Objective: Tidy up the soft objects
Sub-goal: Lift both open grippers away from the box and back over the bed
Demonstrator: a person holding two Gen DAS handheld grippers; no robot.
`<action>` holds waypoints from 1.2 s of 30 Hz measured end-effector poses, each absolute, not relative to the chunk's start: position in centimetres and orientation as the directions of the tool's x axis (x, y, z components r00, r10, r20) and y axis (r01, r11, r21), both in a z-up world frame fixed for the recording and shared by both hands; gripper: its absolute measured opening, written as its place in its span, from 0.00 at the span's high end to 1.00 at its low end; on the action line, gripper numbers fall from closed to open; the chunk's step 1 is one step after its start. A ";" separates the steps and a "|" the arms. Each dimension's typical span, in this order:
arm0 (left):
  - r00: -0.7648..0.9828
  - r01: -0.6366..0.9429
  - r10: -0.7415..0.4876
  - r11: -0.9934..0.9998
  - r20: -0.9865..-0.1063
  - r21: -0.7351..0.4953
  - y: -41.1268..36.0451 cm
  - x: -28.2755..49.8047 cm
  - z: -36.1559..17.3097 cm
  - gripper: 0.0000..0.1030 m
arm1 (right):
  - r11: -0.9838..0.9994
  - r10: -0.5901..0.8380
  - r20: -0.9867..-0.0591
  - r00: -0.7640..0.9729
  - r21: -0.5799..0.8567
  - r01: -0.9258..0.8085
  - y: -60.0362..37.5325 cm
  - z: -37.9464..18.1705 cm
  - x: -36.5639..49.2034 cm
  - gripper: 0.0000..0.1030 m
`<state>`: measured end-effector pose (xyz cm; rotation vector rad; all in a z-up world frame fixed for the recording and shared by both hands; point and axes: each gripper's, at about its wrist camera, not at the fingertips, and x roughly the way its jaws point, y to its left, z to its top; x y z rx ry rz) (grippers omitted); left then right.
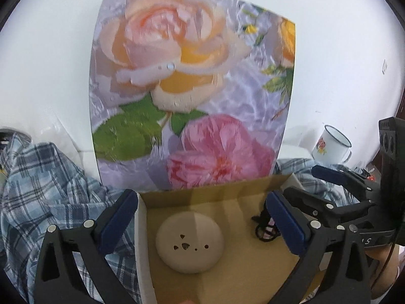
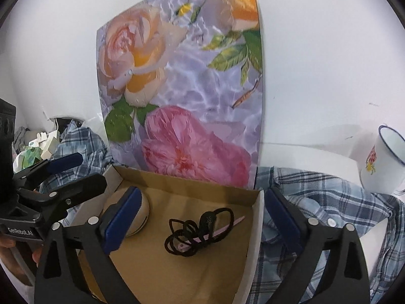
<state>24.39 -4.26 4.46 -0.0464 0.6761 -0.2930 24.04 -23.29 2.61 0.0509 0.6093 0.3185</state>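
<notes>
An open cardboard box [image 1: 227, 192] [image 2: 192, 185] lies in front of both grippers. Inside it are a round beige soft pad [image 1: 189, 242] [image 2: 141, 215] with small holes, and a tangle of black hair ties [image 2: 200, 230] [image 1: 264, 228] with a pink stick through it. My left gripper [image 1: 202, 225] is open and empty above the box, over the pad. My right gripper [image 2: 202, 217] is open and empty above the hair ties, its right finger outside the box wall. A blue plaid shirt [image 1: 45, 185] [image 2: 316, 192] lies crumpled around the box on both sides.
A floral rose-print board [image 1: 192, 88] [image 2: 182, 88] stands upright behind the box against a white wall. A white enamel mug [image 1: 331, 147] [image 2: 379, 162] with a flower print stands at the right. Packets and clutter [image 2: 35, 149] lie at the far left.
</notes>
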 end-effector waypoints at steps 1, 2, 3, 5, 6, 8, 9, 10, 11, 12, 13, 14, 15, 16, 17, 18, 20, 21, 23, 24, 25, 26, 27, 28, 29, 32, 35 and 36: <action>0.745 0.252 -0.282 0.958 -0.605 -0.135 -4.3 24.3 4.7 0.00 | 0.951 0.304 -0.547 0.780 0.136 -0.276 -23.3 2.9 23.9 0.03; 0.750 0.253 -0.282 0.958 -0.598 -0.134 -4.3 24.2 5.1 0.00 | 0.954 0.298 -0.540 0.787 0.130 -0.271 -23.2 3.2 23.7 0.02; 0.757 0.252 -0.281 0.958 -0.590 -0.133 -4.2 24.0 5.5 0.00 | 0.956 0.292 -0.533 0.794 0.125 -0.267 -23.4 3.6 23.5 0.01; 0.772 0.247 -0.274 0.961 -0.573 -0.127 -4.0 23.6 6.2 0.00 | 0.957 0.289 -0.511 0.809 0.123 -0.263 -23.5 4.3 23.1 0.01; 0.780 0.243 -0.268 0.963 -0.565 -0.121 -4.0 23.4 6.6 0.00 | 0.957 0.289 -0.496 0.819 0.126 -0.261 -23.7 4.8 22.7 0.01; 0.792 0.241 -0.263 0.964 -0.551 -0.113 -3.9 23.1 7.1 0.00 | 0.957 0.289 -0.467 0.835 0.133 -0.257 -24.0 5.9 22.1 0.00; 0.799 0.240 -0.261 0.964 -0.542 -0.112 -3.8 22.9 7.4 0.00 | 0.958 0.287 -0.456 0.842 0.131 -0.255 -24.0 6.3 21.9 0.00; 0.804 0.238 -0.259 0.965 -0.535 -0.111 -3.7 22.8 7.7 0.00 | 0.960 0.281 -0.446 0.850 0.127 -0.251 -24.1 6.8 21.5 0.00; 0.809 0.235 -0.258 0.966 -0.529 -0.111 -3.7 22.6 8.0 0.00 | 0.962 0.274 -0.438 0.856 0.121 -0.245 -24.2 7.2 21.3 0.00; 0.813 0.233 -0.259 0.966 -0.522 -0.116 -3.6 22.5 8.4 0.00 | 0.964 0.267 -0.429 0.863 0.117 -0.240 -24.3 7.6 21.0 0.00; 0.816 0.234 -0.261 0.965 -0.516 -0.118 -3.5 22.3 8.7 0.00 | 0.965 0.261 -0.420 0.869 0.116 -0.234 -24.5 8.1 20.7 0.00; 0.821 0.236 -0.262 0.965 -0.508 -0.116 -3.5 22.1 9.1 0.00 | 0.966 0.258 -0.413 0.874 0.116 -0.230 -24.6 8.5 20.4 0.00; 0.827 0.237 -0.260 0.965 -0.499 -0.110 -3.6 21.8 9.6 0.00 | 0.967 0.256 -0.404 0.879 0.118 -0.227 -24.8 9.0 20.1 0.00; 0.834 0.237 -0.255 0.966 -0.489 -0.100 -3.8 21.4 10.1 0.00 | 0.967 0.253 -0.394 0.884 0.116 -0.225 -24.9 9.4 19.8 0.00; 0.839 0.237 -0.252 0.967 -0.482 -0.093 -4.0 21.1 10.5 0.00 | 0.969 0.246 -0.384 0.890 0.110 -0.221 -25.0 10.0 19.4 0.00; 0.848 0.240 -0.250 0.967 -0.467 -0.082 -4.2 20.5 11.2 0.00 | 0.971 0.237 -0.372 0.897 0.103 -0.214 -25.0 10.6 18.9 0.00; 0.858 0.238 -0.245 0.969 -0.452 -0.072 -4.5 19.8 12.3 0.00 | 0.975 0.222 -0.348 0.911 0.097 -0.201 -25.3 11.8 17.8 0.00; 0.863 0.242 -0.246 0.968 -0.442 -0.065 -4.7 19.2 13.0 0.00 | 0.976 0.217 -0.328 0.920 0.100 -0.195 -25.5 12.6 17.1 0.00; 0.872 0.250 -0.243 0.967 -0.425 -0.040 -5.3 17.8 14.5 0.00 | 0.978 0.205 -0.296 0.933 0.100 -0.183 -25.9 13.9 15.8 0.00; 0.883 0.246 -0.235 0.969 -0.407 -0.025 -5.5 17.0 15.3 0.00 | 0.980 0.194 -0.281 0.940 0.095 -0.174 -26.0 14.6 15.0 0.00; 0.892 0.242 -0.228 0.970 -0.390 -0.015 -5.6 16.4 16.0 0.00 | 0.982 0.183 -0.273 0.944 0.086 -0.166 -26.0 15.2 14.3 0.00; 0.902 0.239 -0.223 0.971 -0.369 -0.002 -5.7 15.6 16.8 0.00 | 0.984 0.177 -0.268 0.947 0.076 -0.163 -25.9 15.6 13.6 0.00; 0.909 0.241 -0.224 0.970 -0.352 0.007 -5.8 14.7 17.7 0.00 | 0.984 0.176 -0.264 0.948 0.068 -0.163 -25.9 16.0 12.9 0.00; 0.912 0.248 -0.230 0.969 -0.341 0.009 -5.8 14.0 18.4 0.00 | 0.984 0.177 -0.260 0.949 0.064 -0.166 -25.8 16.4 12.2 0.00; 0.911 0.259 -0.242 0.966 -0.334 0.008 -5.8 13.3 19.0 0.00 | 0.983 0.184 -0.254 0.950 0.062 -0.174 -25.8 16.7 11.5 0.00; 0.906 0.289 -0.275 0.957 -0.322 -0.006 -5.8 11.4 20.5 0.00 | 0.980 0.198 -0.234 0.952 0.043 -0.193 -25.4 17.4 9.2 0.00; 0.915 0.286 -0.270 0.958 -0.300 0.009 -5.9 9.4 21.4 0.00 | 0.982 0.190 -0.207 0.960 0.024 -0.189 -25.0 17.7 6.9 0.00; 0.915 0.287 -0.270 0.958 -0.298 0.013 -5.9 8.8 21.5 0.00 | 0.981 0.193 -0.189 0.963 0.028 -0.191 -25.0 17.8 6.0 0.00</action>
